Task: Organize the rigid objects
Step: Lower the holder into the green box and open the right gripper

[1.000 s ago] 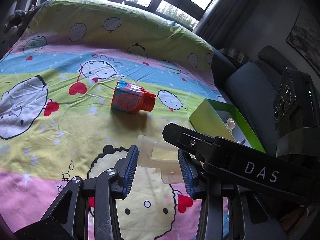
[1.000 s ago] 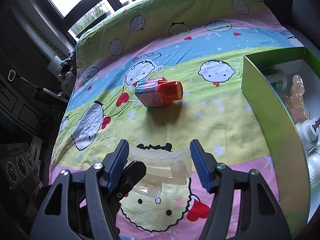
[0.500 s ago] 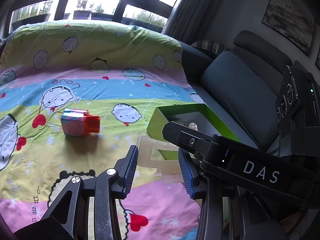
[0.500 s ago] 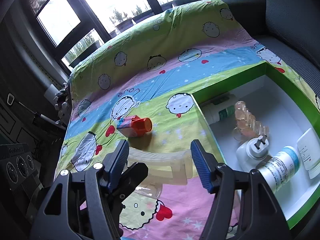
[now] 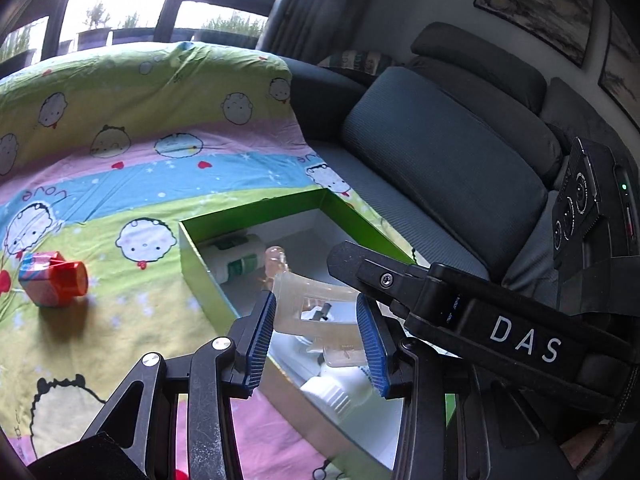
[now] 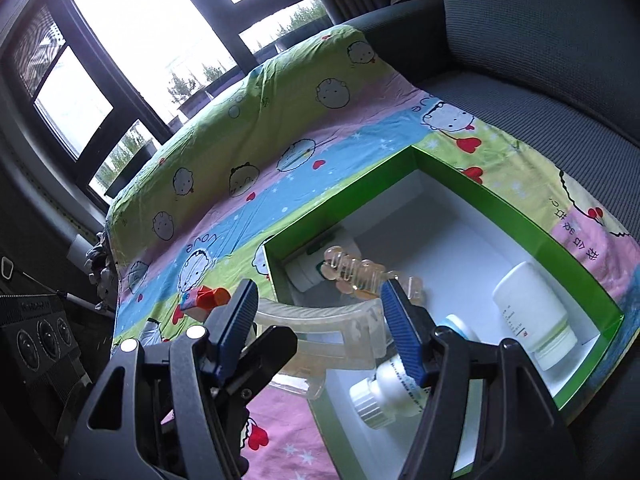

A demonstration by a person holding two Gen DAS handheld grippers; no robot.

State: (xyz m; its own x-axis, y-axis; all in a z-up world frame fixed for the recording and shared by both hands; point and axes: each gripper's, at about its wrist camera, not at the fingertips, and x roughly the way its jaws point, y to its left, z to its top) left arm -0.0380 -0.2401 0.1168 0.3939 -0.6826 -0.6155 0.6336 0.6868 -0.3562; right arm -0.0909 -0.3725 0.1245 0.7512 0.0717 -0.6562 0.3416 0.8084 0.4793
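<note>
From the left wrist, the left gripper (image 5: 316,336) clamps a translucent plastic clip (image 5: 308,308) above the green box (image 5: 200,256). From the right wrist, the right gripper (image 6: 320,332) has its jaws closed on the same clip (image 6: 324,330) over the box's (image 6: 512,208) near corner, bottles inside.

The green box (image 6: 500,204) is crowded along its near and left sides by white bottles (image 6: 534,320), a beaded clear piece (image 6: 352,272) and a plug (image 5: 320,312); its far right corner floor lies bare. Its upright walls bar a level approach. Left of it, the bed sheet (image 5: 132,160) is open except for an orange-capped bottle (image 5: 54,280).
</note>
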